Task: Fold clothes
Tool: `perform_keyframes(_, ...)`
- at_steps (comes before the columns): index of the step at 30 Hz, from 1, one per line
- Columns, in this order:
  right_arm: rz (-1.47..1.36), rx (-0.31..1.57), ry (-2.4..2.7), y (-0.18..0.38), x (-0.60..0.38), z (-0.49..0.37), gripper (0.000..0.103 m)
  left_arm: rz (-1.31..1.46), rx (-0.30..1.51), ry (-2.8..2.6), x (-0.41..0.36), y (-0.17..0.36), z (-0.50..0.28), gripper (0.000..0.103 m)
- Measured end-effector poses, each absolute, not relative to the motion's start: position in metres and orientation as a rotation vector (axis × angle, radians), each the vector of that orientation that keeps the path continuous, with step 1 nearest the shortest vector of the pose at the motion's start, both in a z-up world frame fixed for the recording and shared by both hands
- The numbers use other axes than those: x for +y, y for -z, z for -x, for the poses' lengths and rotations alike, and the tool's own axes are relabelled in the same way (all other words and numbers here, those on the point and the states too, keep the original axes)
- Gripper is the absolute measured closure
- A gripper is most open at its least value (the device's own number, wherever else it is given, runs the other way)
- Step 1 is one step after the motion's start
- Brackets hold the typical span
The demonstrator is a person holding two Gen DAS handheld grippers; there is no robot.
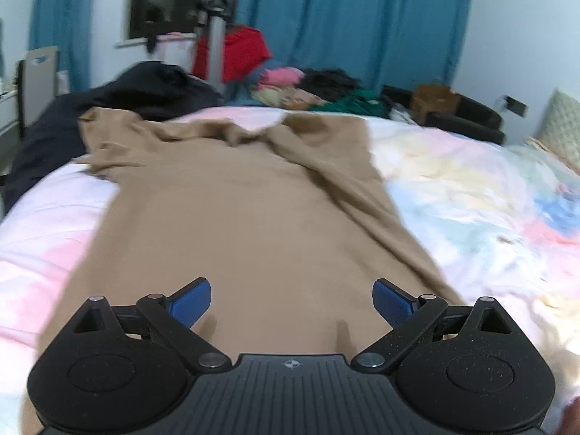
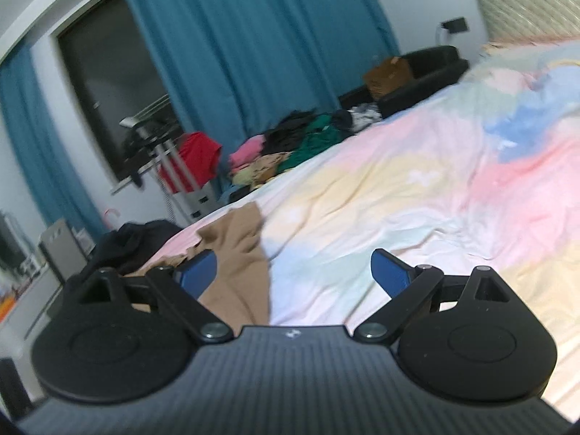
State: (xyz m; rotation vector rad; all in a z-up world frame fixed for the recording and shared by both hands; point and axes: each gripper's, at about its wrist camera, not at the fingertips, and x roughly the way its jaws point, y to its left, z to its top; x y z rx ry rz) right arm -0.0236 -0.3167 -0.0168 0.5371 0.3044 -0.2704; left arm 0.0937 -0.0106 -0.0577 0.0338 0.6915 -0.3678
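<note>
A tan garment [image 1: 246, 210] lies spread lengthwise on the pastel bedspread [image 1: 471, 195], its right side folded in over the body. My left gripper [image 1: 291, 301] is open and empty, hovering over the garment's near end. My right gripper [image 2: 293, 272] is open and empty above the bedspread [image 2: 417, 188], with the tan garment's edge [image 2: 235, 264] under its left finger. Both views are blurred.
A dark garment [image 1: 145, 90] lies at the bed's far left. A pile of mixed clothes [image 1: 319, 90] sits beyond the bed's far edge, near a red cloth [image 1: 243, 50] on a stand. A black sofa with a cardboard box [image 1: 435, 99] stands at the back right. Blue curtains hang behind.
</note>
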Motion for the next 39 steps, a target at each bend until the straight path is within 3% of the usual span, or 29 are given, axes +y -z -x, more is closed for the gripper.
perform_keyframes(12,-0.562,0.290,0.326,0.030,-0.359,0.030,0.010,-0.014,0.796,0.524,-0.118,0.061,-0.074,0.011)
perform_keyframes(25,-0.740,0.242,0.419,0.053,-0.402,0.045,0.010,-0.049,0.932,0.635,-0.173,0.101,-0.063,0.042)
perform_keyframes(27,-0.745,0.250,0.418,0.055,-0.404,0.045,0.010,-0.051,0.977,0.608,-0.172,0.112,-0.067,0.058)
perform_keyframes(28,-0.744,0.253,0.418,0.056,-0.404,0.044,0.010,-0.035,0.997,0.591,-0.169,0.116,-0.069,0.076)
perform_keyframes(31,-0.736,0.260,0.422,0.057,-0.403,0.044,0.010,0.044,1.033,0.566,-0.153,0.119,-0.076,0.093)
perform_keyframes(39,-0.706,0.277,0.408,0.054,-0.395,0.039,0.010,0.370,1.055,0.644,-0.067,0.058,-0.084,0.095)
